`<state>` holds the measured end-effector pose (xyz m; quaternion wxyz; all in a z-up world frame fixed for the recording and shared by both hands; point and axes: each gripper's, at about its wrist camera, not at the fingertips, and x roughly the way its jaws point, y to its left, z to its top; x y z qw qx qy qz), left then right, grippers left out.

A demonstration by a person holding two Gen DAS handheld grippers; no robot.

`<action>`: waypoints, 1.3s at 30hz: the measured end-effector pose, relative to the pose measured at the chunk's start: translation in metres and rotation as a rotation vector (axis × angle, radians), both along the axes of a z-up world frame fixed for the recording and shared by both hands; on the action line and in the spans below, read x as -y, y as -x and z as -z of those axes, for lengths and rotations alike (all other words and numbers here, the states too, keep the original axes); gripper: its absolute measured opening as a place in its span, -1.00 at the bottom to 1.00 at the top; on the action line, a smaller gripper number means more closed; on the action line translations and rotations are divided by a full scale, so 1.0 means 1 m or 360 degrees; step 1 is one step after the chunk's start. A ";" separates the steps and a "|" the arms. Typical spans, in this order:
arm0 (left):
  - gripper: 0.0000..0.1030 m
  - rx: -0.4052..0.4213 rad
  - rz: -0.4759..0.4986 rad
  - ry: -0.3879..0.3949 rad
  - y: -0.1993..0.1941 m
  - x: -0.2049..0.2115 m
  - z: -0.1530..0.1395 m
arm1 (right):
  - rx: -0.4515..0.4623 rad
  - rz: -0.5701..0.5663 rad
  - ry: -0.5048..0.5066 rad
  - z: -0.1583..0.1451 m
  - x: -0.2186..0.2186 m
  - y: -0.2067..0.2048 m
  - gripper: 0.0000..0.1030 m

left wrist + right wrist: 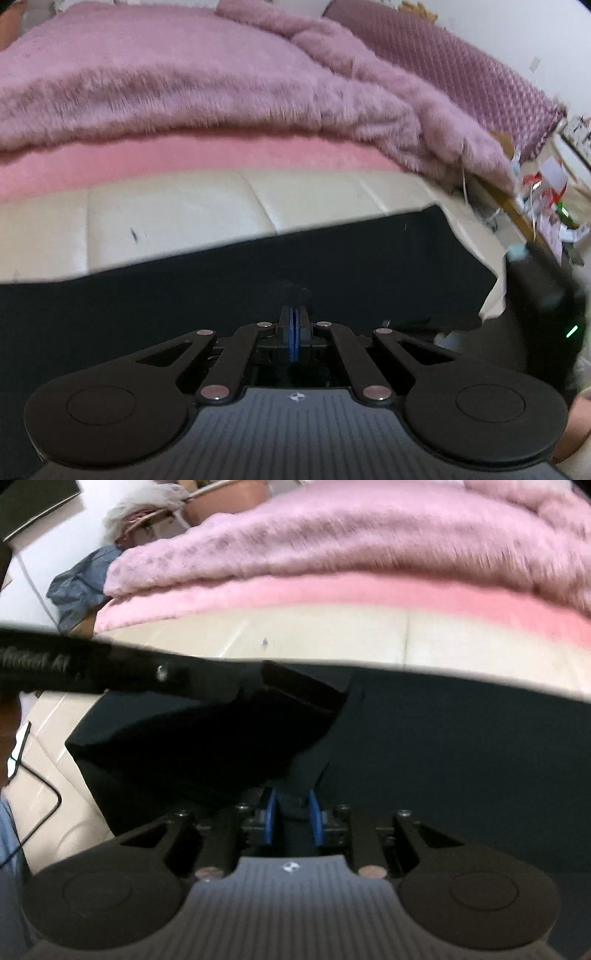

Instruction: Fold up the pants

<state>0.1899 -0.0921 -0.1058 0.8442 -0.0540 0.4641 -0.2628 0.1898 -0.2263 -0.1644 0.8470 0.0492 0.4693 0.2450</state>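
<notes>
Black pants (258, 266) lie spread across the near edge of a cream bed (166, 218), in front of a pink sheet (184, 162) and a shaggy mauve blanket (184, 85). The left gripper (294, 325) points down at the cloth with its jaws pressed together, blue pads touching; a small dark bulge of fabric rises just past the tips, but whether any cloth is caught there cannot be told. In the right wrist view, the right gripper (293, 805) has its jaws narrowly apart, a raised fold of the pants (443, 746) running up between the blue pads, which appear to pinch it. The other gripper's dark body crosses that view at upper left, above a darker folded layer.
</notes>
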 end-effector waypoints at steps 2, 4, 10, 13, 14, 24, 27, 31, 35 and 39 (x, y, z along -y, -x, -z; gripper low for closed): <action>-1.00 -0.0078 0.0005 0.0028 -0.001 0.001 0.013 | -0.0015 0.0031 -0.0041 0.000 0.005 0.000 -0.69; -0.95 -0.0171 -0.0009 0.0068 -0.005 0.001 0.024 | -0.0021 0.0058 -0.0070 -0.001 0.011 0.001 -0.68; -0.86 -0.0169 -0.0036 0.0114 -0.006 -0.013 0.017 | -0.0044 0.0127 -0.0153 -0.010 0.033 0.009 -0.67; -0.85 -0.0092 -0.0121 0.0054 -0.008 -0.031 0.009 | -0.0048 0.0188 -0.0264 -0.016 0.042 0.009 -0.67; -0.85 -0.0068 -0.0156 0.0006 -0.010 -0.037 0.008 | -0.0053 0.0200 -0.0295 -0.017 0.043 0.007 -0.67; -0.85 -0.0063 -0.0328 -0.0112 -0.015 -0.080 0.021 | -0.0109 0.0342 -0.0304 0.003 0.030 -0.039 -0.41; -0.85 -0.0093 -0.0331 -0.0108 -0.014 -0.085 0.029 | -0.0138 0.0381 -0.0352 0.008 0.033 -0.043 -0.33; -0.85 -0.0105 -0.0336 -0.0083 -0.013 -0.086 0.036 | -0.0173 0.0384 -0.0407 0.013 0.032 -0.045 -0.42; -0.85 -0.0101 -0.0329 -0.0080 -0.014 -0.084 0.037 | -0.0217 0.0408 -0.0464 0.020 0.031 -0.045 -0.75; -0.85 -0.0079 -0.0343 -0.0074 -0.011 -0.086 0.030 | -0.0244 0.0462 -0.0489 0.019 0.033 -0.043 -1.00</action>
